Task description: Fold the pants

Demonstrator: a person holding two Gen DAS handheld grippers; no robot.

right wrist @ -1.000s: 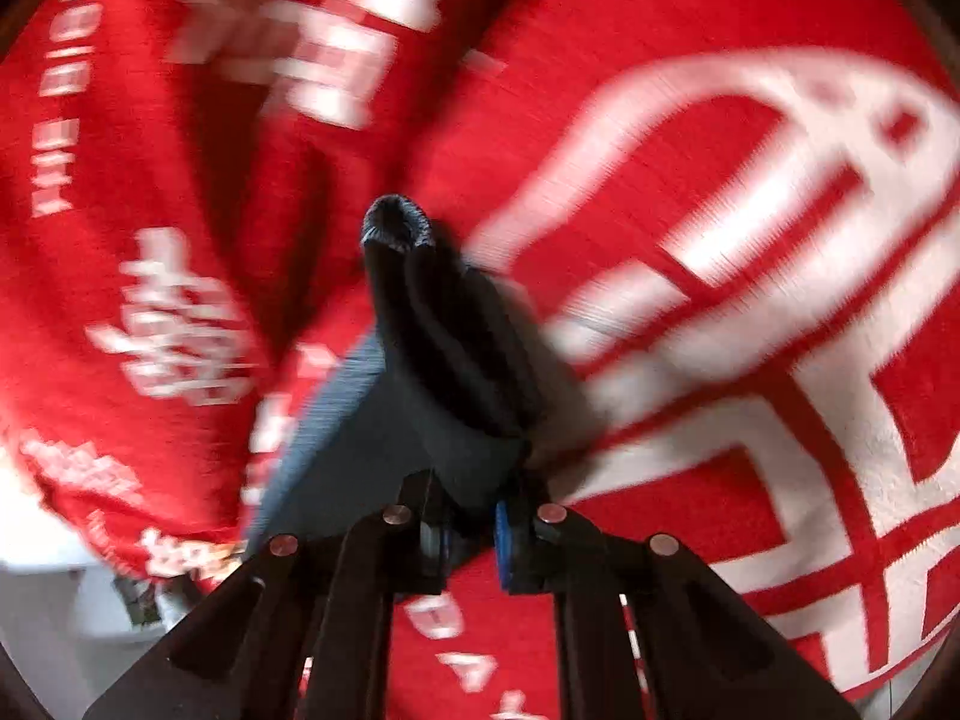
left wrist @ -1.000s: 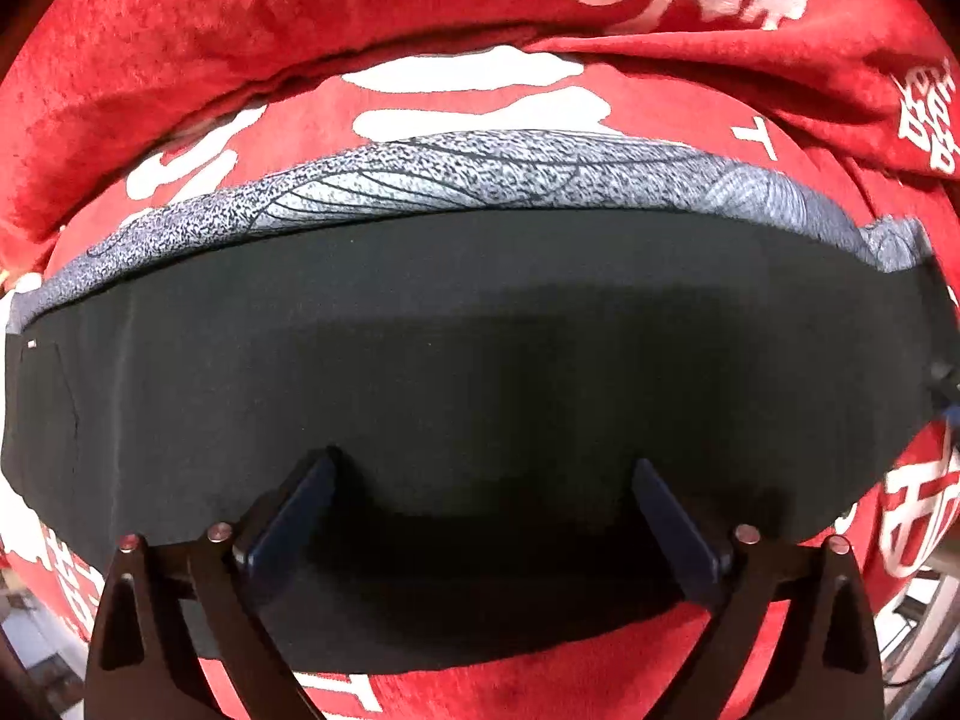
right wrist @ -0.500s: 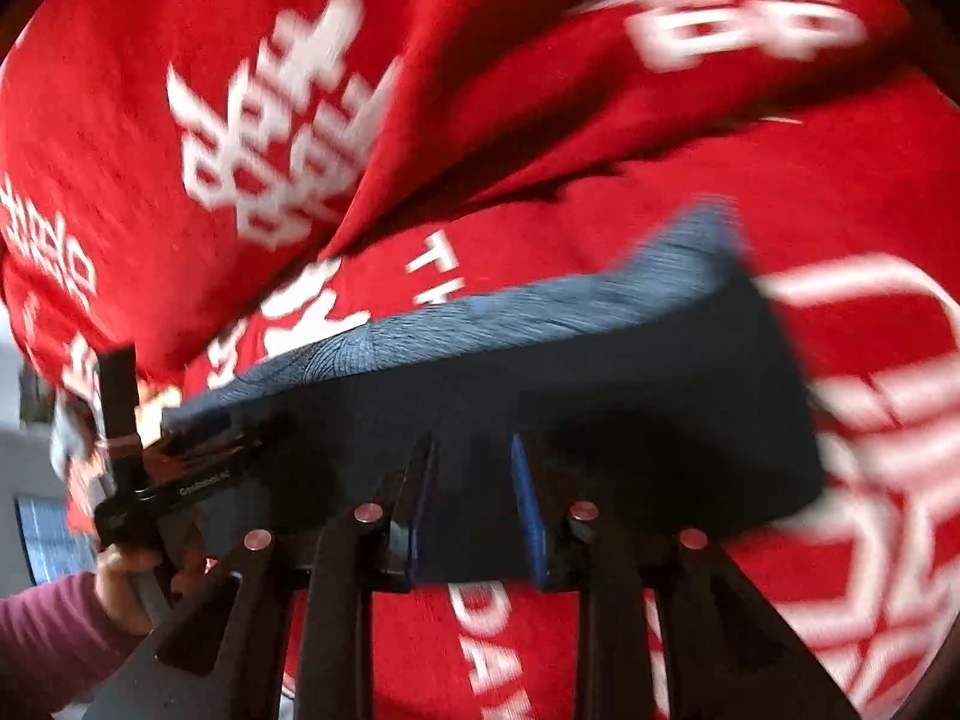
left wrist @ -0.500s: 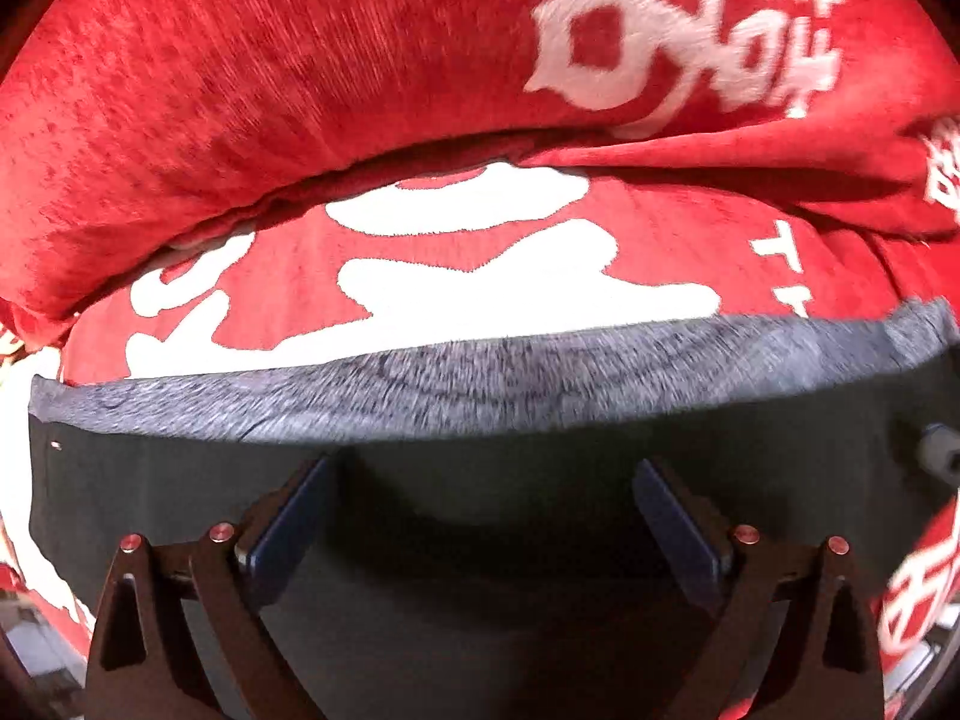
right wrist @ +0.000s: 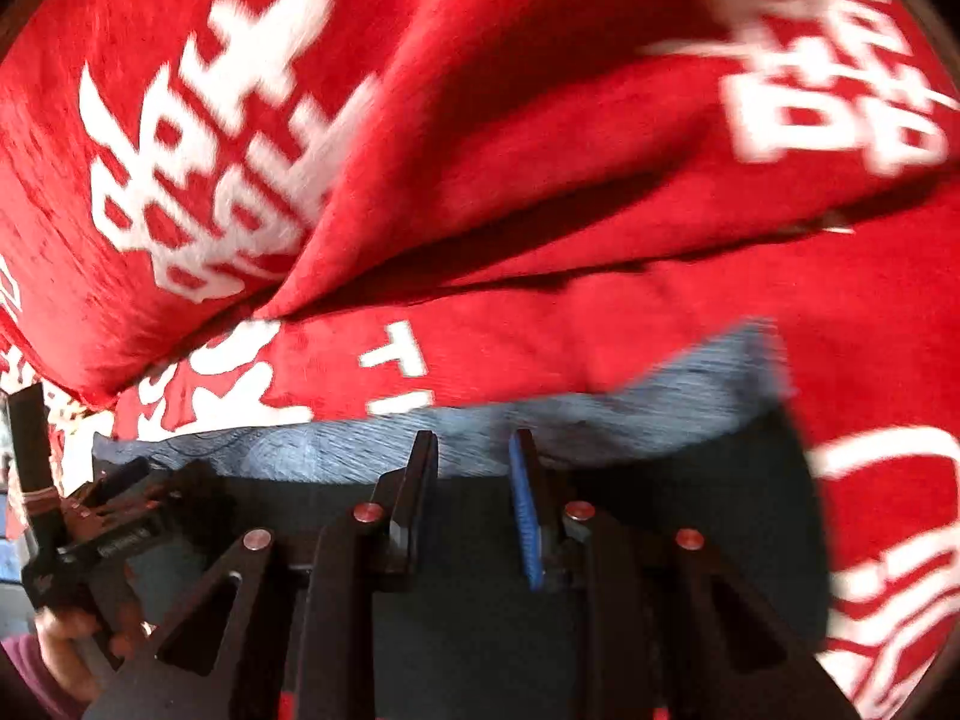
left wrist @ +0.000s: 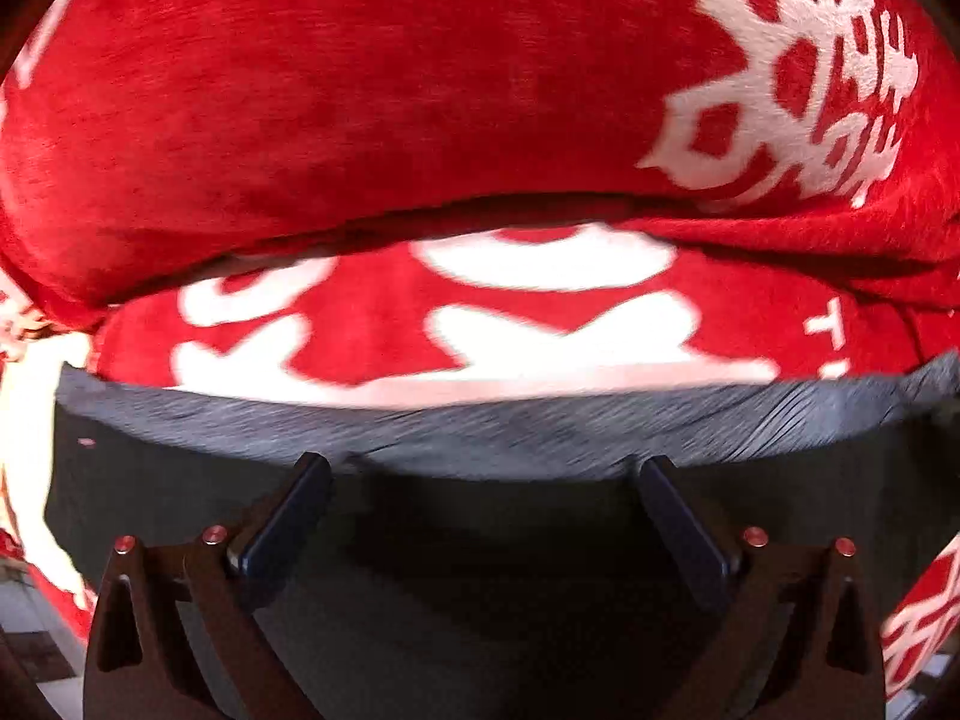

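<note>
The black pants (left wrist: 480, 570) lie flat on the red blanket, their grey band (left wrist: 480, 426) along the far edge. My left gripper (left wrist: 480, 465) hangs over them, pointing steeply down, jaws wide open and empty. In the right wrist view the pants (right wrist: 690, 510) and the band (right wrist: 660, 396) run across the lower half. My right gripper (right wrist: 471, 444) stands over that band with a narrow gap between its pads; no cloth is pinched. The left gripper (right wrist: 162, 480) shows at the left, held by a hand (right wrist: 60, 642).
A red blanket (left wrist: 360, 120) with white lettering covers the surface and rises in a thick fold (right wrist: 540, 150) just beyond the pants. Its near edge drops off at the lower left (left wrist: 36, 630), where floor shows.
The right gripper has let go of the bunched cloth and rolled; the pants now lie flat under it. The left gripper has moved toward the grey band, with more blanket in view.
</note>
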